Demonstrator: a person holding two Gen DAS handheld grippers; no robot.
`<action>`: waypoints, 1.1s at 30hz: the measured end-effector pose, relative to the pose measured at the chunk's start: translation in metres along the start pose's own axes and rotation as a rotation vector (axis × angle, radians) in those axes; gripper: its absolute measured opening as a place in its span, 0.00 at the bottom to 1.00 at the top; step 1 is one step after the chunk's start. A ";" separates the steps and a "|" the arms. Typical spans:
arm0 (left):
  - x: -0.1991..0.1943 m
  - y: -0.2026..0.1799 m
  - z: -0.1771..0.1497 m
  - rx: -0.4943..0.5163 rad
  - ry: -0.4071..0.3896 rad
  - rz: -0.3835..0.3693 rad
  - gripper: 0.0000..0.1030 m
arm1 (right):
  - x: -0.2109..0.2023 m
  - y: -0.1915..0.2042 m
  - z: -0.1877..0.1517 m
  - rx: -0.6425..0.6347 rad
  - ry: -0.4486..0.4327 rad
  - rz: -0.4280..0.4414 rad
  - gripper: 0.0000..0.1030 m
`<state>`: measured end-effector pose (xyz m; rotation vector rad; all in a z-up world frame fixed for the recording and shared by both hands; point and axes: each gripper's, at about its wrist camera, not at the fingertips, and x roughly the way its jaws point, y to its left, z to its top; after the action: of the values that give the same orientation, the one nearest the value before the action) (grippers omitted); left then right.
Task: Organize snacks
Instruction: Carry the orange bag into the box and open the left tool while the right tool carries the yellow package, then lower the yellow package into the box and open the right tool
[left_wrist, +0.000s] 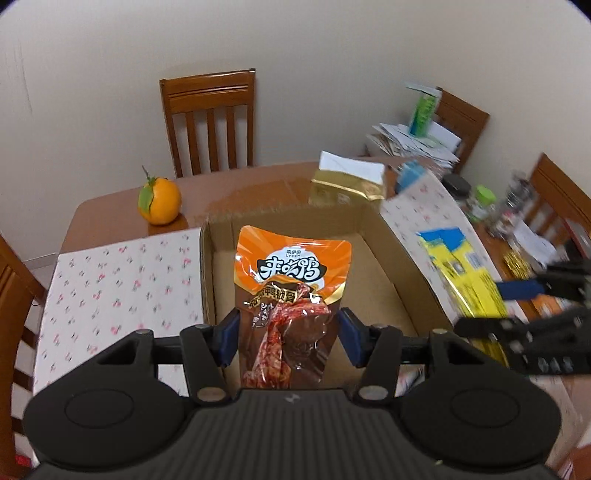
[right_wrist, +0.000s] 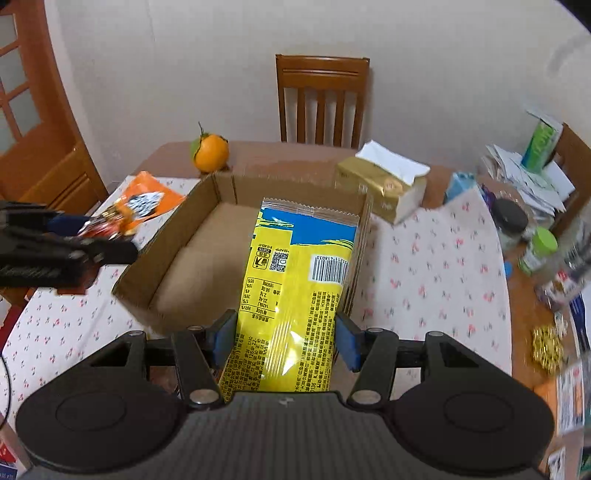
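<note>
Snacks hang over the open brown cardboard box (right_wrist: 207, 236): left gripper (left_wrist: 288, 332) pinches an orange foil duck-snack pouch (left_wrist: 291, 280), right gripper (right_wrist: 284, 336) a yellow-and-blue wrapper (right_wrist: 295, 266). Glossy film could slip early, or the two packets collide.

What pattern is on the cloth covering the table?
The tablecloth is white, dotted with small pink-and-dark cherry-like sprigs; the right wrist view shows it best.

Glossy plastic film wraps the orange snack pouch (left_wrist: 291, 273) and the yellow packet (right_wrist: 295, 280). The box (right_wrist: 207, 236) is matt, rough cardboard. A printed cloth (left_wrist: 122, 280), seemingly cotton, covers the polished wooden table (left_wrist: 229, 184). The tissue pack (right_wrist: 384, 184) shines gold.
</note>
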<state>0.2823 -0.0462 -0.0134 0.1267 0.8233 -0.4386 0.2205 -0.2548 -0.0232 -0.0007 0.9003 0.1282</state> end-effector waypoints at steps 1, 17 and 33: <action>0.007 0.001 0.005 -0.016 -0.004 0.012 0.52 | 0.003 -0.003 0.004 -0.003 -0.002 0.000 0.59; 0.037 0.018 0.010 -0.115 -0.042 0.098 0.83 | 0.025 -0.023 0.031 -0.007 -0.005 0.004 0.59; -0.042 0.009 -0.082 -0.101 -0.028 0.187 0.93 | 0.095 0.005 0.081 -0.083 0.025 -0.005 0.60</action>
<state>0.2056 -0.0017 -0.0384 0.1032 0.7964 -0.2217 0.3421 -0.2344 -0.0468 -0.0823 0.9195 0.1608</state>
